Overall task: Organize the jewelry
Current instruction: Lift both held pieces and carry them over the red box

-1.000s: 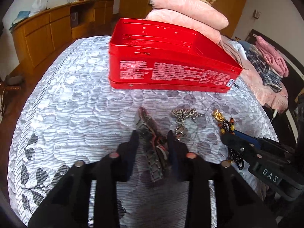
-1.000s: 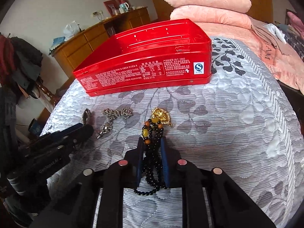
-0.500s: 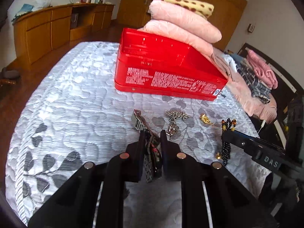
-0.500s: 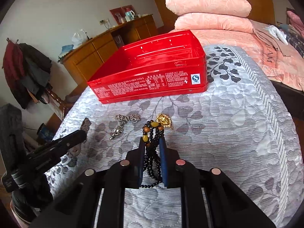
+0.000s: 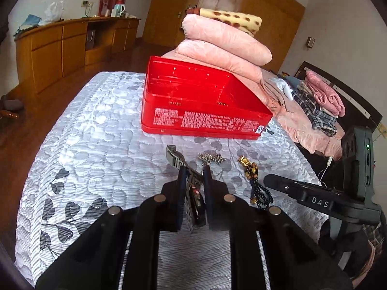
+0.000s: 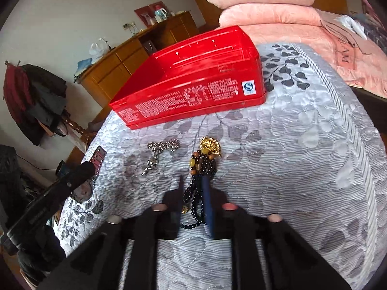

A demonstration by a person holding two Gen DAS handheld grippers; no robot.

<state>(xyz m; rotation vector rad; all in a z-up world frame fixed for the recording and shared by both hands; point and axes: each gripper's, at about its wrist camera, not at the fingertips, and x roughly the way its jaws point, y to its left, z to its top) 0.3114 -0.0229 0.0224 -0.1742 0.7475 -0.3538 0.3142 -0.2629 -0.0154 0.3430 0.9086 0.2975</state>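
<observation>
Left wrist view: left claw (image 5: 193, 176) clamped on metal watch band (image 5: 179, 163), near the red tin (image 5: 205, 118).
Right claw (image 6: 192, 186): opening around bead bracelet (image 6: 202, 166) on bed (image 6: 302, 157).
Handling: both limp, light; pinch mid-length.

red box (image 5: 205, 118): glossy, metal-looking. bedspread (image 5: 96, 149): quilted cloth, slight sheen. bead bracelet (image 6: 200, 169): glossy black beads. watch band (image 5: 179, 163): metal links.

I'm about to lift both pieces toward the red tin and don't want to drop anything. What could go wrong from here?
The right tongs are opening around the black bead bracelet, so it may stay on the bedspread. The left tongs pinch only one end of the watch; its free strap could swing and catch the red tin rim.
</observation>
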